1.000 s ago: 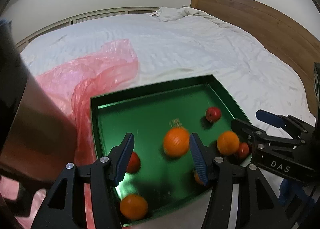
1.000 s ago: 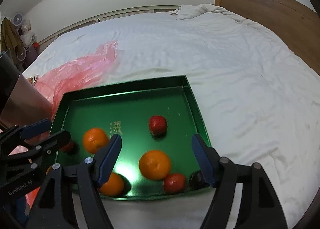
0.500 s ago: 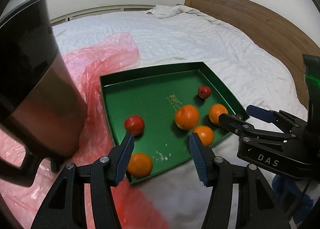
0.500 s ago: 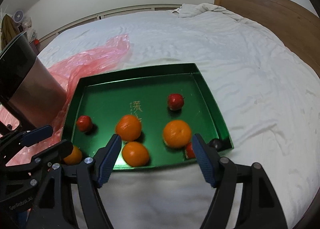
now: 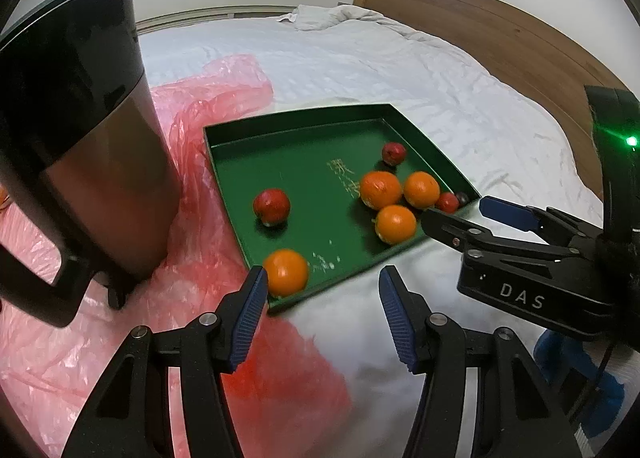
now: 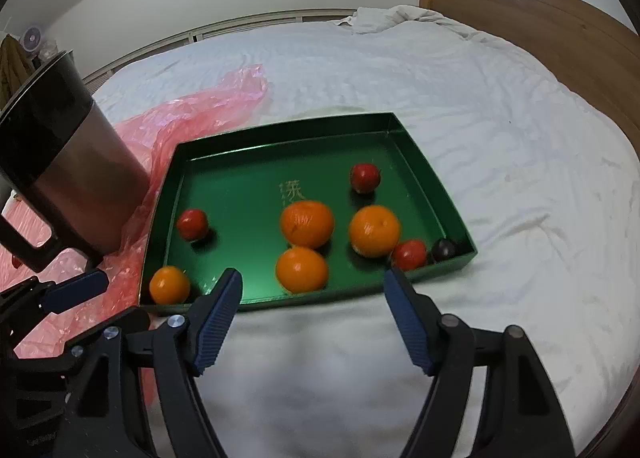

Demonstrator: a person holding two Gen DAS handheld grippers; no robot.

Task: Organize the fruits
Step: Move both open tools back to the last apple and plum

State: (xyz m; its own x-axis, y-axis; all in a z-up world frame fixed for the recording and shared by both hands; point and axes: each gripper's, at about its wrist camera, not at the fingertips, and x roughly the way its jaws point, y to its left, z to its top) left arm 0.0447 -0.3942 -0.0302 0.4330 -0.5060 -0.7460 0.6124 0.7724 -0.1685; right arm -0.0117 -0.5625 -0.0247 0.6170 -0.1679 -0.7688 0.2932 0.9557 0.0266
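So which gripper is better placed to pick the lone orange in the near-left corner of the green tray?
Probably the left gripper: it is open, and the corner orange sits just ahead beside its left finger. The right gripper faces the central oranges.

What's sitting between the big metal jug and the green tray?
Crumpled pink plastic bag fills the gap between the jug and the tray's left wall; nothing else, as the right wrist view shows.

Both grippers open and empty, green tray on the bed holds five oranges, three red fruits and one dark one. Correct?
Not quite: the green tray holds four oranges, not five. The right wrist view shows them: one in the near left corner, three clustered mid-tray. The rest stands: three red fruits, one dark fruit, left gripper and right gripper open and empty.
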